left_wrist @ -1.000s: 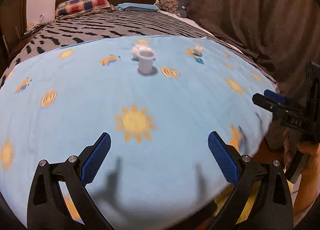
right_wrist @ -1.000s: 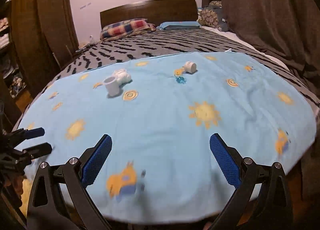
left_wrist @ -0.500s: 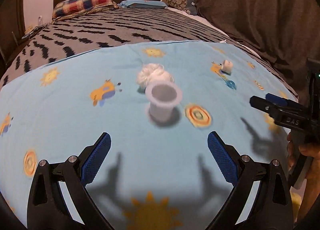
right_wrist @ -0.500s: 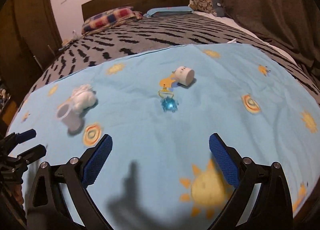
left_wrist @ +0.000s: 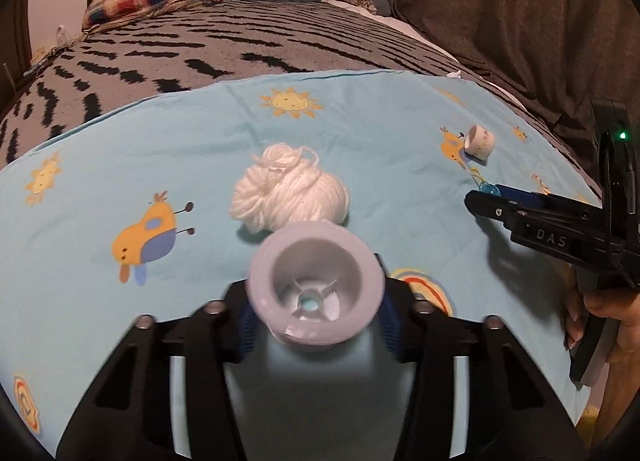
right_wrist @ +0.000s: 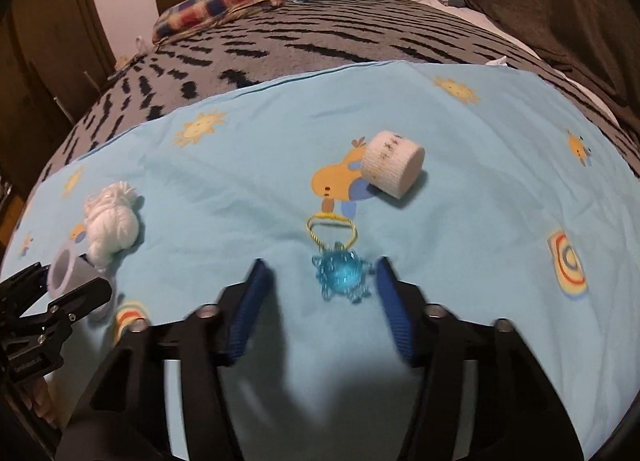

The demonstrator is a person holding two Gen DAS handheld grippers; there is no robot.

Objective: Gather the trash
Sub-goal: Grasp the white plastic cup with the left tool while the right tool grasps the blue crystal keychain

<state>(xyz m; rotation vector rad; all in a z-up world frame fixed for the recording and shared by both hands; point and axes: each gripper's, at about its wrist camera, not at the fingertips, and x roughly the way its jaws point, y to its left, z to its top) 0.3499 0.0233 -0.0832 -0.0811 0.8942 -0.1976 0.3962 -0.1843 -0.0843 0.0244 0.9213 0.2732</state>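
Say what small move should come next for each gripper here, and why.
Probably finish closing, then lift. The left gripper is closing around the grey spool, which sits between its pads. The right gripper is closing around the blue ornament, with a gap still visible at its left pad.

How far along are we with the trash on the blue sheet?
Nothing looks collected yet; no bin is in view. In hand: the left gripper is closing around the grey spool, the right gripper around the blue bead ornament, its pads not clearly pressing yet. Left lying on the sheet: the white yarn and the bandage roll.
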